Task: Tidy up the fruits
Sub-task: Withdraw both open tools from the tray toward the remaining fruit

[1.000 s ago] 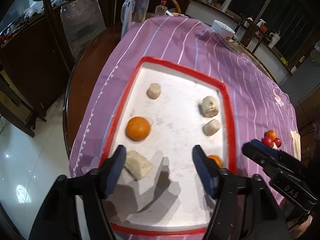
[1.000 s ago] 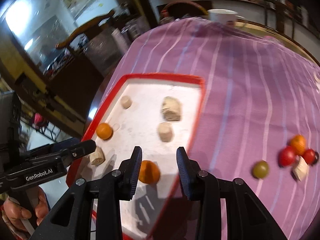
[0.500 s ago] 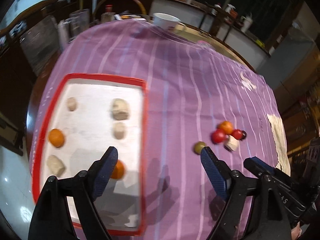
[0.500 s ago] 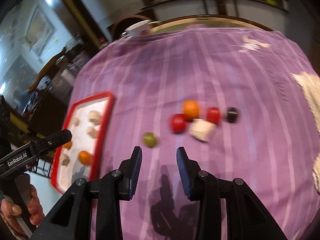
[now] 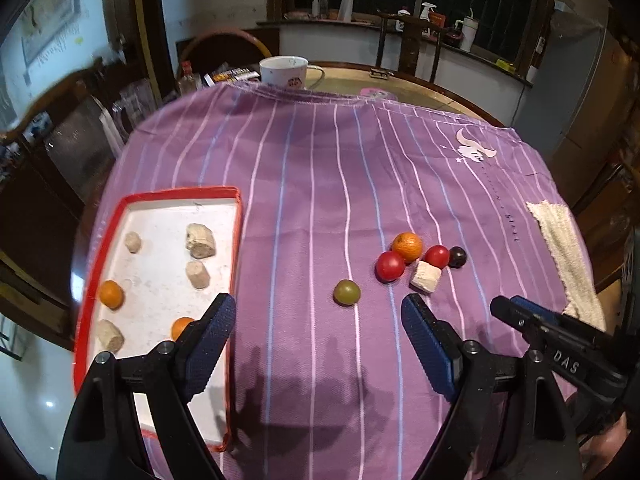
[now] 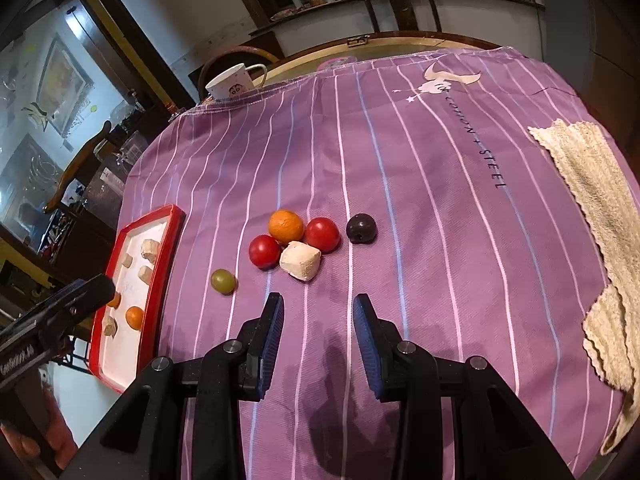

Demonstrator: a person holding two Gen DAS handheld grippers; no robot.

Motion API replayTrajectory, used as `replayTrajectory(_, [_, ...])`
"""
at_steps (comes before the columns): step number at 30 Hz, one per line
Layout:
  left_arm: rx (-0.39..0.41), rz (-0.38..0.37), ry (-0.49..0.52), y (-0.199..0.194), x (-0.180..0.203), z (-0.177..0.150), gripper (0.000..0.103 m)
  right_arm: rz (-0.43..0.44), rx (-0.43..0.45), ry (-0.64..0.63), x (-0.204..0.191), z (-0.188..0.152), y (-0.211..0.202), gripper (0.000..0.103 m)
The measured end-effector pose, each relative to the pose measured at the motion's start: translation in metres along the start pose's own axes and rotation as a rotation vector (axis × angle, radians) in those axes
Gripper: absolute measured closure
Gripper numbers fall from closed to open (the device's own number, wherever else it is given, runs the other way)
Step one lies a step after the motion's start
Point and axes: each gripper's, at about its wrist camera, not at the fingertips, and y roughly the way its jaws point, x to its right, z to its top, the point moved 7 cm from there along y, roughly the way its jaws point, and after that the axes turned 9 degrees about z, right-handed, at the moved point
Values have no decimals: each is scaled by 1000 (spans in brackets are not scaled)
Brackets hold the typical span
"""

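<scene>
Both grippers hung empty over the table's near edge, the left gripper (image 5: 318, 334) spread wide after opening, the right gripper (image 6: 318, 334) narrowly parted; the red tray (image 5: 236, 248) at the left edge held two oranges and four beige chunks, while mid-cloth lay one green fruit (image 5: 346, 292), two red fruits, one orange (image 5: 407, 246), one dark plum (image 6: 361, 228) and one chunk.

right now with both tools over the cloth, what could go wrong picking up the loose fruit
1. The orange, two red fruits and pale chunk sit bunched together, so grabbing one may nudge the others into rolling.
2. The green fruit is round and alone on the cloth; a glancing touch could send it off.
3. The left tool and right tool are close together and could collide.
</scene>
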Motion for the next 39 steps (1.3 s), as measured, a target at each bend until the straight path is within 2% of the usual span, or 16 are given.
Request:
replayTrajectory(9, [-31, 48, -17, 3, 2, -17, 19, 38, -31, -48, -1, -2, 7, 63])
replayTrajectory(24, [-40, 84, 98, 4, 36, -23, 19, 37, -38, -36, 11, -3, 4, 63])
replayTrajectory(39, [-164, 53, 28, 44, 19, -38, 19, 43, -87, -38, 17, -9, 25, 63])
